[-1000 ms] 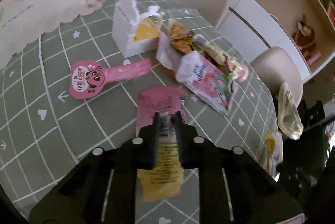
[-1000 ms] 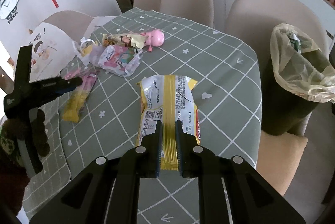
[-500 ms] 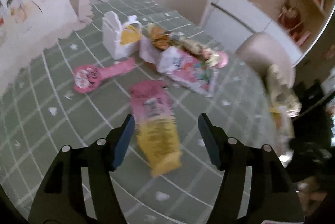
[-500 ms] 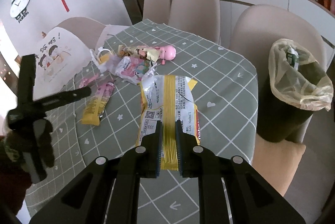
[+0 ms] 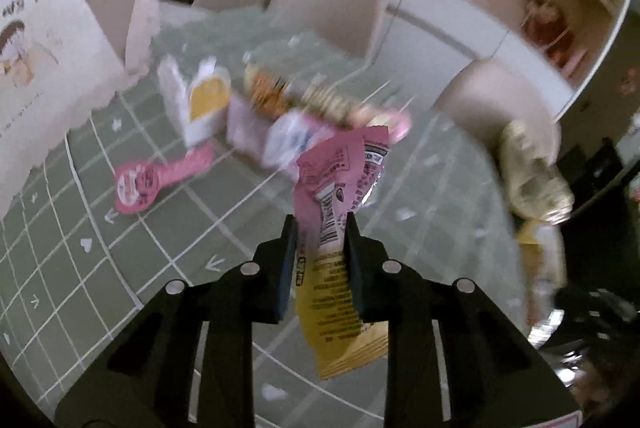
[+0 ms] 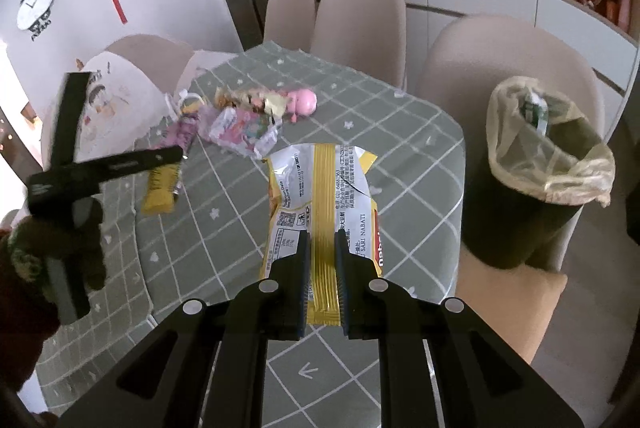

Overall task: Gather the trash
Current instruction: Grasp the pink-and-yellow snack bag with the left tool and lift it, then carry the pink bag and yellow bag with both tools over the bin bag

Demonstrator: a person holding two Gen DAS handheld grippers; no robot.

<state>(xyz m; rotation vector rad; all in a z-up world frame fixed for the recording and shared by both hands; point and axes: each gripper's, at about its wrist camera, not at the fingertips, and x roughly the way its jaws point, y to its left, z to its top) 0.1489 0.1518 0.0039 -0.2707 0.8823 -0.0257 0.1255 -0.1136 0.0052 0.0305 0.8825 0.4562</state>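
My left gripper [image 5: 318,224] has the pink and yellow wrapper [image 5: 340,172] between its jaws, which are closing on it; the pads press its sides. The right wrist view shows that wrapper [image 6: 162,184] hanging clear of the table from the left gripper [image 6: 178,154]. My right gripper [image 6: 321,234] is shut on the yellow stripe of a white and yellow snack wrapper [image 6: 320,180], held above the green checked tablecloth [image 6: 400,148]. The dark trash bin [image 6: 520,220] with its pale liner stands open beside the table at the right, with some trash inside.
A heap of wrappers [image 6: 240,126] and a pink toy [image 6: 302,100] lie at the far side of the table. A pink paddle-shaped packet [image 5: 152,180] and a small white box [image 5: 196,104] lie left. Beige chairs [image 6: 356,24] ring the table; one stands behind the bin.
The left gripper let go of the pink and yellow wrapper, opened wide over it, then closed on it again and lifted it off the table. The right gripper rose with its wrapper.
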